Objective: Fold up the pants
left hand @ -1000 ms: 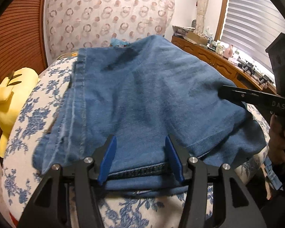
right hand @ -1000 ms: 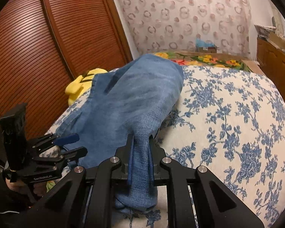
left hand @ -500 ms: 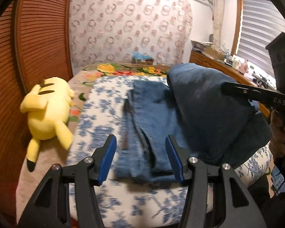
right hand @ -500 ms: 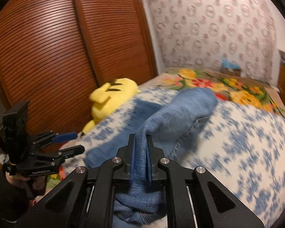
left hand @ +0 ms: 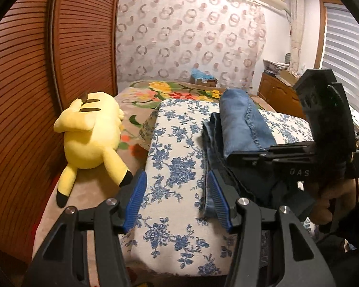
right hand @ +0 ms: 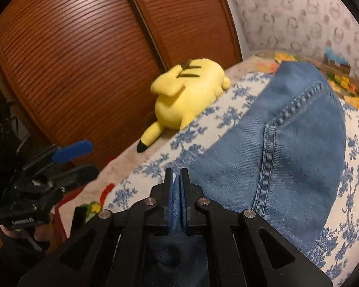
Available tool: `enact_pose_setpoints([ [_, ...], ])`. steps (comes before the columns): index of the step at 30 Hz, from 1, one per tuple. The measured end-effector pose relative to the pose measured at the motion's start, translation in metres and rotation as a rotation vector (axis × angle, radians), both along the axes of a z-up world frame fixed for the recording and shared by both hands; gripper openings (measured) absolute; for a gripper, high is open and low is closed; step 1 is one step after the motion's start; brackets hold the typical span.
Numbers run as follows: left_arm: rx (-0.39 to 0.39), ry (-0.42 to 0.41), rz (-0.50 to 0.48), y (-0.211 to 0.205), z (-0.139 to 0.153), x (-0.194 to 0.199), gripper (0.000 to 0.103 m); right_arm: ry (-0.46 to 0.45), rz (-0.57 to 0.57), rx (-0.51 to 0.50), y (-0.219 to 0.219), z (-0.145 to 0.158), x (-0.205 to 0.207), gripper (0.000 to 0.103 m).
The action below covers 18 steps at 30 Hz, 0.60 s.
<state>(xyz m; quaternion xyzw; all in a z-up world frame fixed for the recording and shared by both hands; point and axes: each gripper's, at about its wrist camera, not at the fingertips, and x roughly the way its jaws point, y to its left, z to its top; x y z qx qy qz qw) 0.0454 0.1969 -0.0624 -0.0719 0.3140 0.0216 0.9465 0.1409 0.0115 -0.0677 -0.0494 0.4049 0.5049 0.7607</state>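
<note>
The blue denim pants (left hand: 239, 129) lie folded lengthwise on the blue-flowered bed cover (left hand: 174, 167), right of centre in the left wrist view. My left gripper (left hand: 177, 197) is open and empty, just left of the pants' near end. My right gripper (right hand: 177, 181) is shut on a fold of the pants (right hand: 287, 143) at their near edge. It also shows in the left wrist view (left hand: 251, 155), lying over the pants. The left gripper shows in the right wrist view (right hand: 71, 160), off the bed's near left corner.
A yellow plush toy (left hand: 93, 134) lies on the left side of the bed, next to the brown slatted wardrobe doors (left hand: 36, 83). A flowered blanket (left hand: 179, 93) covers the far end. A wooden dresser (left hand: 277, 95) with clutter stands at the right under the window blinds.
My left gripper has let go of the pants' edge and drawn back to the left. My right gripper has carried its fold leftward over the pants, leaving them a narrower stack.
</note>
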Motion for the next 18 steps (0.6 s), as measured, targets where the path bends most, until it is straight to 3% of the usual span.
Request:
enact_pose_setpoints([
  [3, -0.005, 0.003, -0.003, -0.002, -0.001, 0.001, 0.053, -0.029, -0.006, 0.019, -0.012, 0.016, -0.001, 0.017],
  [10, -0.009, -0.029, -0.061, -0.028, 0.014, 0.018, 0.053, -0.229, -0.127, 0.019, -0.074, 0.067, 0.009, 0.039],
  [14, -0.006, -0.029, -0.133, -0.051, 0.024, 0.044, 0.053, -0.275, -0.209, -0.054, -0.101, 0.062, 0.034, 0.051],
  [18, -0.045, 0.047, -0.206, -0.065, 0.018, 0.083, 0.053, -0.215, -0.247, -0.091, -0.111, 0.038, 0.061, 0.061],
])
